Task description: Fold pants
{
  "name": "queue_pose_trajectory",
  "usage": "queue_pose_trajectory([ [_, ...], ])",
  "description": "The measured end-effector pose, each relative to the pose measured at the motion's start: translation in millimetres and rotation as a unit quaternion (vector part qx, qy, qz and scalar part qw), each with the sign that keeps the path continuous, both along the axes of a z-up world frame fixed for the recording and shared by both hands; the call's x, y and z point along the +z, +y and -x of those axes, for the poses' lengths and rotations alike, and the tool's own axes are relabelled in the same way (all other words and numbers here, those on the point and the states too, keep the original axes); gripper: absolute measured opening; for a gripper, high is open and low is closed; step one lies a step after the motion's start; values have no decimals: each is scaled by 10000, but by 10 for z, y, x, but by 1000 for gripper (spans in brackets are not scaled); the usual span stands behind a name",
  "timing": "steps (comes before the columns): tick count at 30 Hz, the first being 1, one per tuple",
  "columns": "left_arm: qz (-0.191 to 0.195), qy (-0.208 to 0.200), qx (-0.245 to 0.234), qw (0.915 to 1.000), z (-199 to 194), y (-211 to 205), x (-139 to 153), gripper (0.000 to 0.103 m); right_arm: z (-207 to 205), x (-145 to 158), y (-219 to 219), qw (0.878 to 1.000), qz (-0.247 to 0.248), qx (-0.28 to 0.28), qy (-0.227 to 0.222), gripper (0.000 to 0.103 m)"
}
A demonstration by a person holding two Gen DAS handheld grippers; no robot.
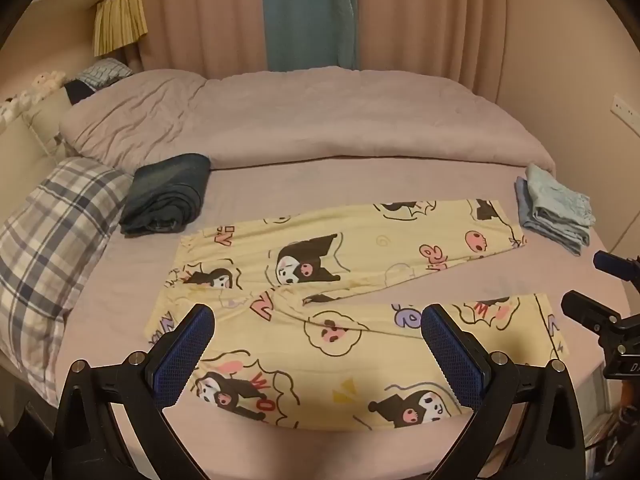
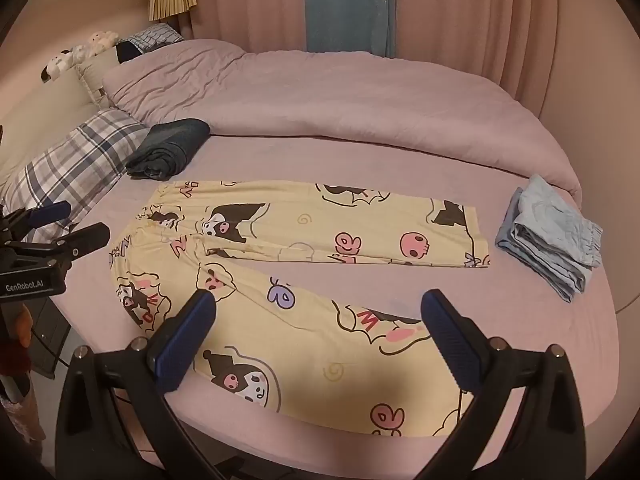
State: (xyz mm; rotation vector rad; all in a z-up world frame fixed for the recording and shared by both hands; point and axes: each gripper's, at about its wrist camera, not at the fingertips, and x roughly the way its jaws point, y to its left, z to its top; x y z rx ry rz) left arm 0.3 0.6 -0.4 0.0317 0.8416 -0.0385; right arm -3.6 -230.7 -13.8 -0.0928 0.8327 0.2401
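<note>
- Yellow soft-cotton pajama pants with cartoon prints (image 1: pixel 320 280) lie flat on the lilac bed sheet (image 1: pixel 280 184), waistband toward the plaid pillow (image 1: pixel 52 240), the two legs spread apart in a narrow V toward the other side.
- Both tongs are spread wide and hold nothing: the left gripper (image 1: pixel 316 344) hangs above the near leg close to the seat part, the right gripper (image 2: pixel 320 336) above the near leg farther along.
- I judge the fabric thin, light and limp; it will sag and wrinkle when lifted, so it needs two holds at the same time.
- Good places to take hold, I think, are the near edge of the waistband and the hem of the near leg, to lay this leg over the far one.
- Dark green rolled cloth (image 1: pixel 168 196) and pale blue folded clothes (image 2: pixel 552 240) lie near the two ends of the pants; the rolled cloth is just beside the waistband and may get in the way.
</note>
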Motion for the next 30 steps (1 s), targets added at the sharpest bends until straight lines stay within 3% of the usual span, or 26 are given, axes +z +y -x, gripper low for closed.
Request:
queue_pose_trajectory([
  [30, 5, -69, -11, 10000, 13, -40, 59, 103, 64, 50, -39, 10000, -45, -43, -48, 103],
])
